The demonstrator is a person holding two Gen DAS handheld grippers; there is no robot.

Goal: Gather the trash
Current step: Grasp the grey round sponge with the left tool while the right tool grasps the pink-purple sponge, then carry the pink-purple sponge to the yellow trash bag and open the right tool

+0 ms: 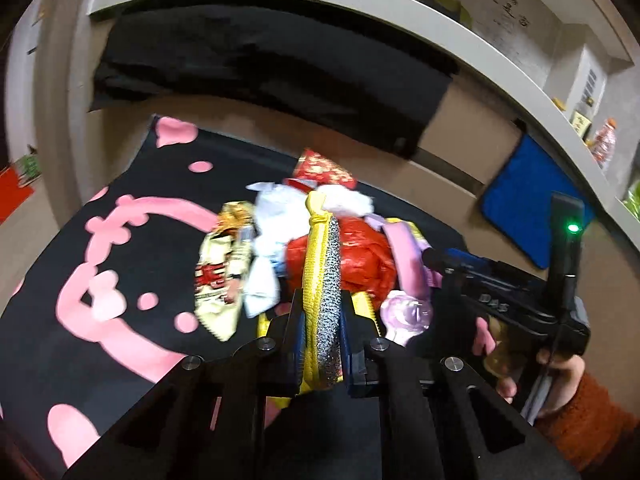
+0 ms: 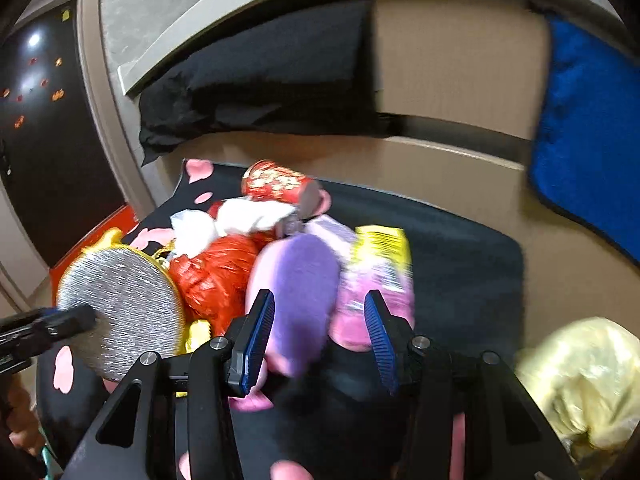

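A heap of trash lies on a black mat with pink hearts: a red crumpled bag, white tissue, a red and gold paper cup, a cream snack wrapper, and pink and purple wrappers. My left gripper is shut on a round silver pad with yellow trim, held edge-on above the heap. My right gripper is open, its blue pads on either side of the purple and pink wrappers.
A pale yellow plastic bag sits at the right of the mat. A black cloth and a blue cloth hang from the white counter edge behind. The floor is tan.
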